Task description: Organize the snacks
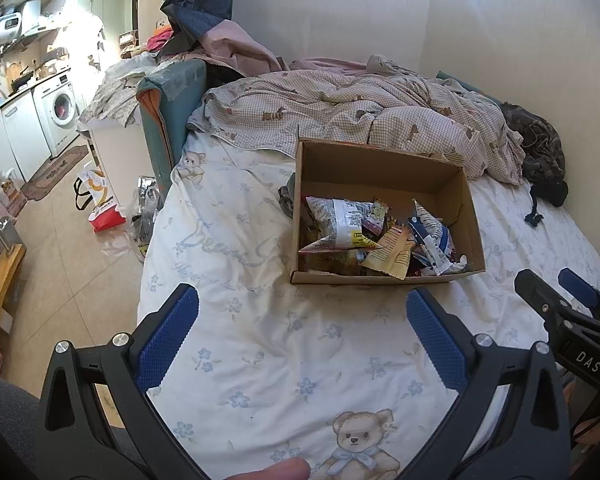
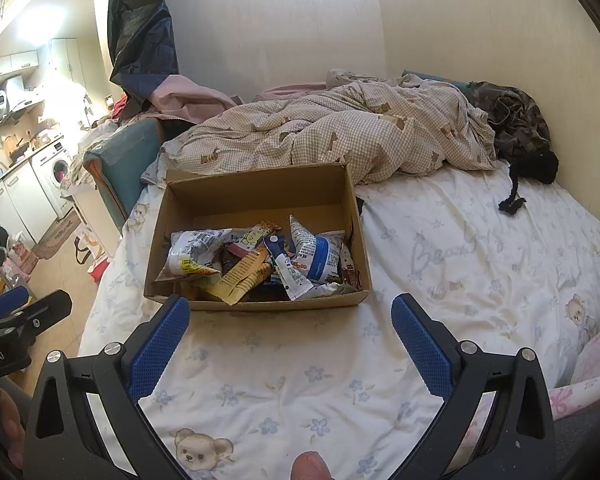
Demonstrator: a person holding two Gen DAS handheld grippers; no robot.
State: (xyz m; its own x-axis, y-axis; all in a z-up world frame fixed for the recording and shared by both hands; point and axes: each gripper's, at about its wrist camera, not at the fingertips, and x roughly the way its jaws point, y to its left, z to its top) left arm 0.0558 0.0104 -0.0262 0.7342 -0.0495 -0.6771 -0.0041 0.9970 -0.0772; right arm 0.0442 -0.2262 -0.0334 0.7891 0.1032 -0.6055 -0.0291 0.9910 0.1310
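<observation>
Fingers of both grippers spread wide with nothing between them: the left gripper [image 1: 302,332] and the right gripper [image 2: 290,338] each hover above the bed sheet [image 1: 260,360], short of the box and apart from it, blue pads [image 2: 160,344] bare. Largest item: the bed, covered by the white bear-print sheet, with a crumpled checked duvet [image 1: 360,116] heaped along the wall side. Next: an open cardboard box [image 2: 256,200] resting on the sheet, its far edge against the duvet. Inside it, gathered toward the near wall, lies a loose pile of snack packets, among them a white packet [image 2: 192,252] at the left, a blue-and-white packet [image 2: 320,256] at the right, and a yellow wrapper [image 2: 240,280] leaning over the front. The far half of the box floor is bare. Smallest: a dark cord [image 2: 512,200] on the sheet well apart from the box. No snack packet is visible on the sheet outside the box in either view. Judged from this, the collecting stage appears complete or nearly so; what may remain is ordering the jumbled packets within the box, since they overlap at random angles.
</observation>
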